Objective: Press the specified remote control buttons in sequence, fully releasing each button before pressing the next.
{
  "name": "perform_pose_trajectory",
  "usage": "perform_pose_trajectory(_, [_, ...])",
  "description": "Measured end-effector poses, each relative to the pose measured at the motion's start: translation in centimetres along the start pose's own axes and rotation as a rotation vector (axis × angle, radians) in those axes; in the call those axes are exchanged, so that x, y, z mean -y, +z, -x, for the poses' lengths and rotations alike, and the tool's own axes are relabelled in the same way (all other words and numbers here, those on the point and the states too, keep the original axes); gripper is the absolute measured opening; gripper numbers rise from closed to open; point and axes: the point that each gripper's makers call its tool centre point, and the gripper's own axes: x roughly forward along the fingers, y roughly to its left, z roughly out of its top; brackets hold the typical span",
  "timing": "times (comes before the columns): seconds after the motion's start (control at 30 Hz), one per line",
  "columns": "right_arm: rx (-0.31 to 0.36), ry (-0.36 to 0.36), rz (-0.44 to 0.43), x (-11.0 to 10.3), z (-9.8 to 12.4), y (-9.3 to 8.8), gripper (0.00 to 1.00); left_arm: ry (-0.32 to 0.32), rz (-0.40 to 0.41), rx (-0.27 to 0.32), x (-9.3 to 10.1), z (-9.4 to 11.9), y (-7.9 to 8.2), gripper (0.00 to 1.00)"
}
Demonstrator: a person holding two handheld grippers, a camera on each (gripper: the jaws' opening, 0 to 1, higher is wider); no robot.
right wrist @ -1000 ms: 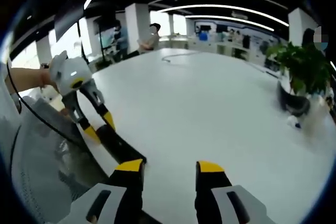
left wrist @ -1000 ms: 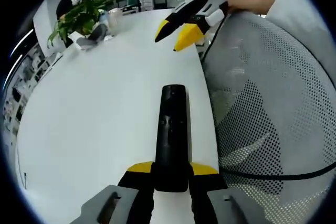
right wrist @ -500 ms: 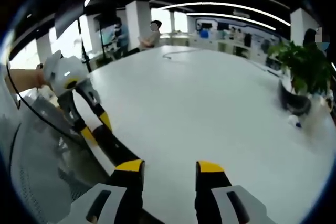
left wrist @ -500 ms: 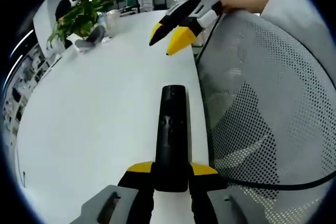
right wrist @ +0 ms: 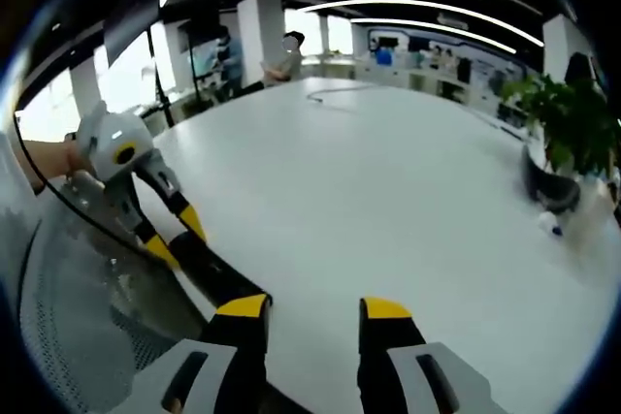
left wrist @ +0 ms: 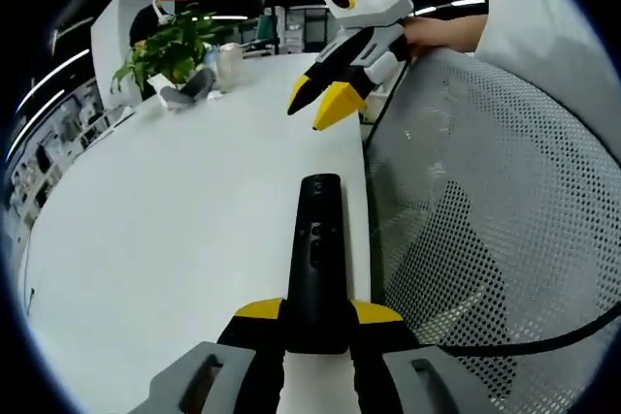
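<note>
My left gripper (left wrist: 315, 322) clamps the slim black plastic remote control (left wrist: 317, 259) over the white table's (left wrist: 175, 230) edge beside the mesh chair (left wrist: 485, 220), so my empty, parted right gripper (right wrist: 312, 312) could lever it loose.

Each hand-held gripper (left wrist: 316, 332) has grey-white housing, black jaws and yellow tips.

In the left gripper view, the remote control (left wrist: 316, 257) was held lengthwise between the left gripper's (left wrist: 317, 311) jaws above the table (left wrist: 175, 210), with the right gripper (left wrist: 330, 99) beyond it and a potted plant (left wrist: 167, 49) at the far left.
</note>
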Motion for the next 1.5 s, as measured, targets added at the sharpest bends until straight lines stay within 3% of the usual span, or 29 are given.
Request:
perform_pose_trajectory(0.4, [-0.053, 0.047, 0.034, -1.0, -0.4, -0.9, 0.29, -0.011, 0.014, 0.105, -0.1, 0.0, 0.1, 0.25])
perform_pose_trajectory(0.5, [-0.082, 0.095, 0.077, -1.9, -0.6, -1.2, 0.27, -0.012, 0.013, 0.105, -0.1, -0.1, 0.2, 0.25])
perform_pose_trajectory(0.6, [-0.095, 0.099, 0.068, -2.0, -0.7, -1.4, 0.26, -0.009, 0.012, 0.106, -0.1, -0.1, 0.3, 0.25])
perform_pose_trajectory(0.77, [-0.104, 0.166, 0.062, -3.1, -0.6, -1.4, 0.23, -0.009, 0.01, 0.104, -0.1, -0.1, 0.3, 0.25])
perform_pose_trajectory(1.03, [-0.161, 0.29, 0.253, -4.9, -0.9, -1.8, 0.11, -0.01, 0.001, 0.097, 0.0, -0.1, 0.3, 0.25])
perform_pose_trajectory(1.23, [-0.208, 0.346, 0.337, -5.1, -1.5, -2.1, 0.0, -0.01, -0.003, 0.094, 0.1, -0.1, 0.3, 0.25])
perform_pose_trajectory(1.33, [-0.222, 0.397, 0.335, -5.7, -1.7, -2.1, 0.0, -0.017, -0.018, 0.074, 0.0, -0.1, 0.3, 0.25])
perform_pose_trajectory(1.5, [-0.232, 0.398, 0.379, -5.7, -2.1, -1.8, 0.0, -0.029, -0.022, 0.038, 0.2, -0.2, 0.3, 0.27])
